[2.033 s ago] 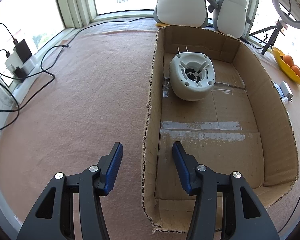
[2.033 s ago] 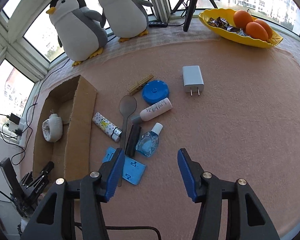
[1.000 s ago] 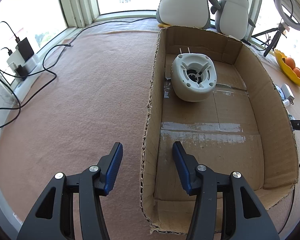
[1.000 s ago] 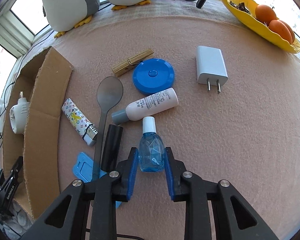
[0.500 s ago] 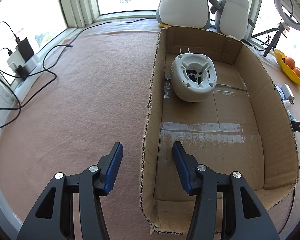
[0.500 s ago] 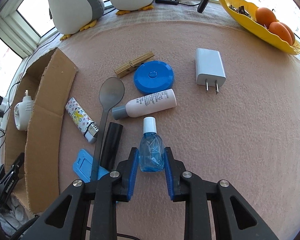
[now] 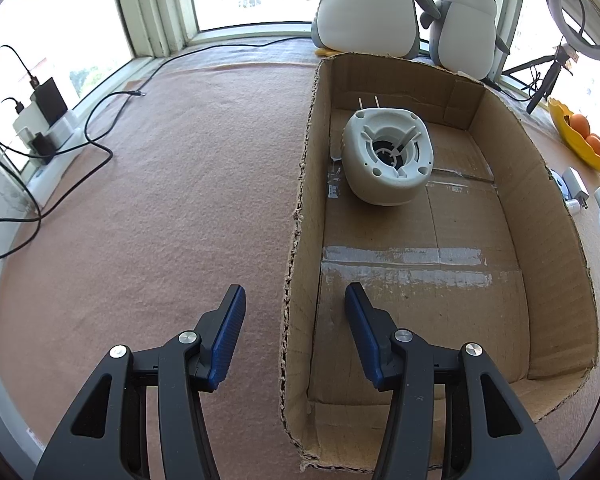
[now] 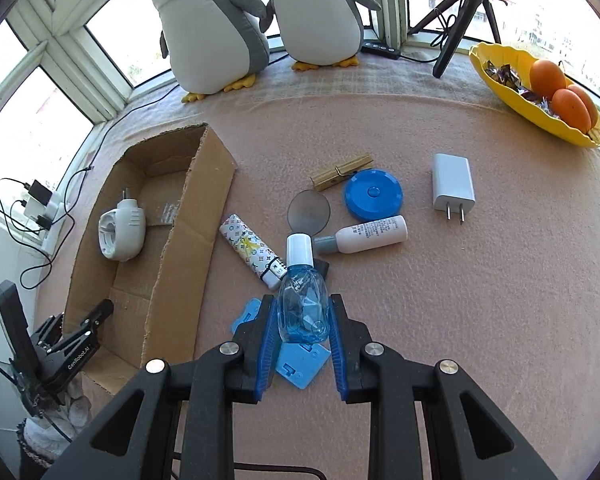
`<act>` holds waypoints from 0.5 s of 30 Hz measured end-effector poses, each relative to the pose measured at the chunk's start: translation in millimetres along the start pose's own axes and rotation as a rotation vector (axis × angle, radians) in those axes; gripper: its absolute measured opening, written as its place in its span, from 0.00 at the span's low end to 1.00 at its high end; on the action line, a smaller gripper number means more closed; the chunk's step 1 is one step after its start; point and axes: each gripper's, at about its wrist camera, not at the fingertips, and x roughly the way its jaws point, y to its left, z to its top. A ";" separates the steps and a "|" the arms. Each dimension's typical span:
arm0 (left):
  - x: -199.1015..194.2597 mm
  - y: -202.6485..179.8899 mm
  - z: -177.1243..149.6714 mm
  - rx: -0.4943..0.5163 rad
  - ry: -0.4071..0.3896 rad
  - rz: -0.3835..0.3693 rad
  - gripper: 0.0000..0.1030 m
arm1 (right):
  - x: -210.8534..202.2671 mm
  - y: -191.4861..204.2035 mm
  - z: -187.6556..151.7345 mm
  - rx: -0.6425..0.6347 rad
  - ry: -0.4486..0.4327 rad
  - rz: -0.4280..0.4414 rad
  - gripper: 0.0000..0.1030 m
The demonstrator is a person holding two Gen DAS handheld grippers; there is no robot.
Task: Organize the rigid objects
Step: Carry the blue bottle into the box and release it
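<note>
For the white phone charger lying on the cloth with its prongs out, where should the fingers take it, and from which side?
Probably across the two long flat sides of the white charger, near mid-body, coming down from above. It lies flat with its prongs pointing toward the camera, so the narrower width should fit between open fingers, and the parallel faces give even contact. Cloth is bare around it; the blue round case to its left lies apart.

Right gripper [image 8: 302, 330]: blue-padded black fingers closed on the clear blue plastic bottle with white cap [image 8: 303, 300], cap pointing to 12 o'clock.
Bottle position: raised over the flat blue plastic card [image 8: 296, 362] and the patterned white lighter [image 8: 251, 249].
Cardboard box [image 8: 188, 240]: at 9 o'clock, open-topped, containing a white plastic plug-in device [image 8: 120, 232].
Loose items, 12 to 2 o'clock: round blue plastic case [image 8: 373, 194], wooden clothespin [image 8: 341, 172], white squeeze tube [image 8: 366, 235], white wall charger [image 8: 453, 184].
Left gripper [image 8: 90, 322]: at 8 o'clock, by the box's near end; finger gap unclear.
</note>
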 end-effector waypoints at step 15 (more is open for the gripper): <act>0.6 -0.9 0.5 -0.001 -0.003 -0.002 0.50 | -11.8 114.2 -17.5 -0.229 0.002 0.150 0.22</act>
